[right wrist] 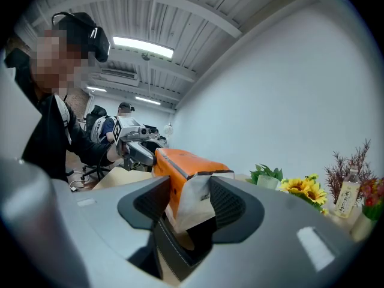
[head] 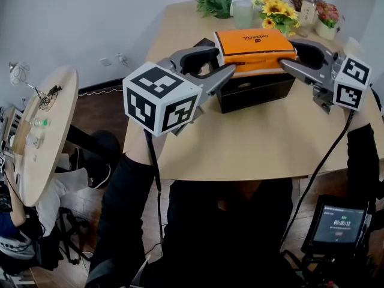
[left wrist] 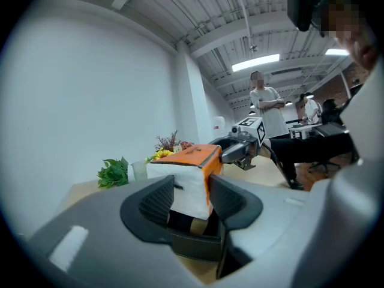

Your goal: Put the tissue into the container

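Looking down from the head view, the left gripper (head: 223,60) and the right gripper (head: 293,56) each pinch one end of the orange tissue pack (head: 255,44). The pack lies level between them, right over the black container (head: 252,92) on the wooden table (head: 258,143). Whether it rests on the rim I cannot tell. Beyond the jaws, at the far edge, stand a green plant (head: 216,2), a white cup (head: 242,11) and sunflowers (head: 276,8), all well clear of the pack. A round side table (head: 54,131) stands off to the left gripper's side.

In the left gripper view, the two jaws are clamped on the white end of the tissue pack (left wrist: 192,182), with the dark container (left wrist: 180,221) just below them. Past the pack's far end the right gripper (left wrist: 240,152) faces back, and a person (left wrist: 270,110) stands behind it with folded arms.

In the right gripper view, the jaws squeeze the crumpled end of the tissue pack (right wrist: 186,173). The left gripper (right wrist: 135,146) holds the opposite end. To the outer side of the jaws are the sunflowers (right wrist: 300,188) and a small bottle (right wrist: 346,197).
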